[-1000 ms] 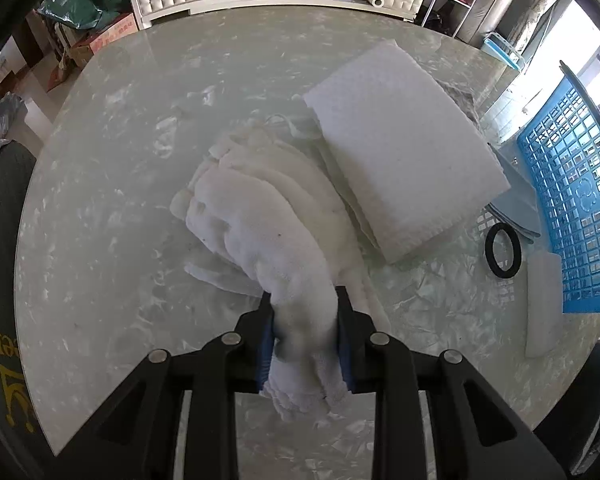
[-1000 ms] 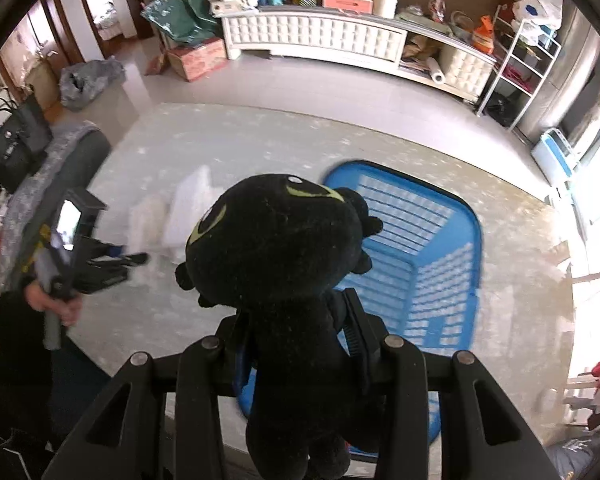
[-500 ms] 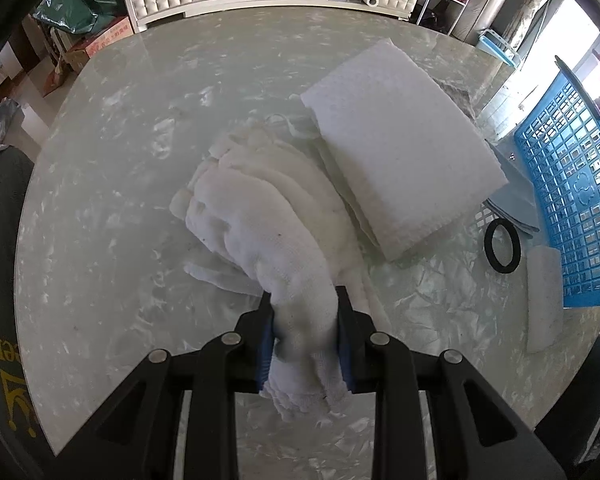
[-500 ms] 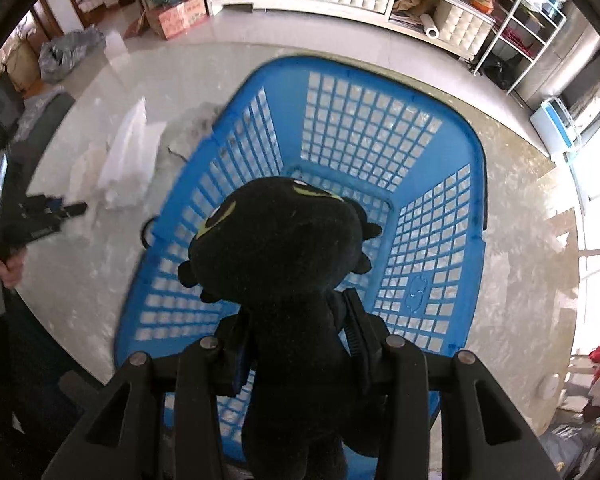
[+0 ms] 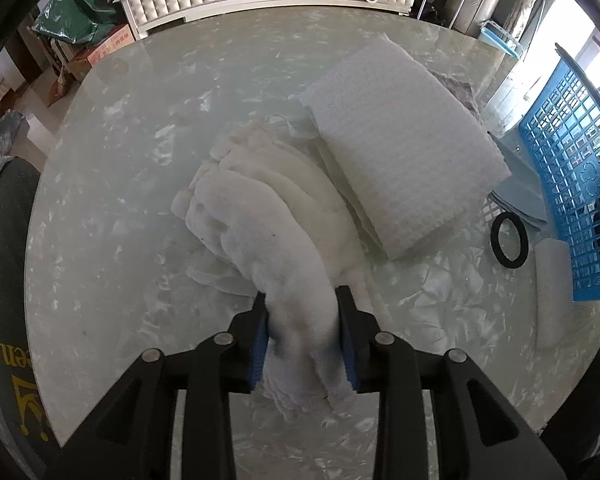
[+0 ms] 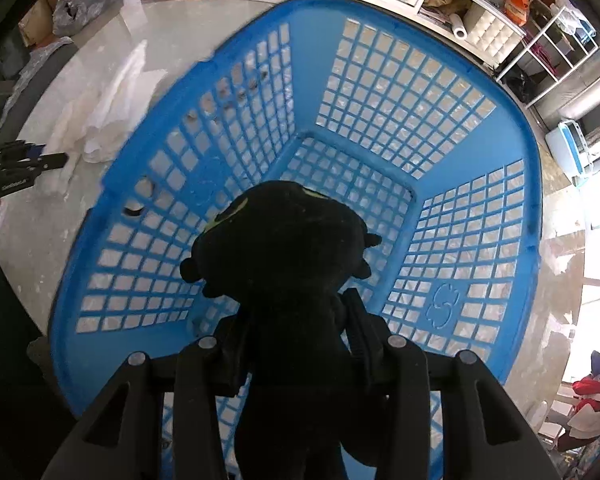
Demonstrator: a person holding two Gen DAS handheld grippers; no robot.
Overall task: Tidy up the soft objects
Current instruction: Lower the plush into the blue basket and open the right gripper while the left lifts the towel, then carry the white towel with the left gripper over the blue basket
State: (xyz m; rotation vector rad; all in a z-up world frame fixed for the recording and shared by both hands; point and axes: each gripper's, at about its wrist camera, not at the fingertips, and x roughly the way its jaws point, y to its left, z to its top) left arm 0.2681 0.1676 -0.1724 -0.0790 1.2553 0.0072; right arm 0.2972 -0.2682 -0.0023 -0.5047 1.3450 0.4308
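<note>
Hanging the black plush toy (image 6: 284, 264) directly over the blue basket (image 6: 516, 168): the right gripper (image 6: 292, 340) is clamped on its body, head pointing forward along the fingers, long axis in line with them, and the basket's open floor sits straight ahead and below. Judgement: release is all that's left, and the right hand is the one placed for it. The left gripper (image 5: 302, 322) is pinched tight on a wad of white cloth (image 5: 268, 216) that trails forward onto the table (image 5: 112, 184), beside a folded white towel (image 5: 400, 136); from there the basket (image 5: 572, 160) is well off to the right. A black ring (image 5: 509, 240) lies near its wall. Readable text: only a yellow fragment, "en", on the dark chair edge (image 5: 4, 264); the basket's moulded emblem has no legible letters.
</note>
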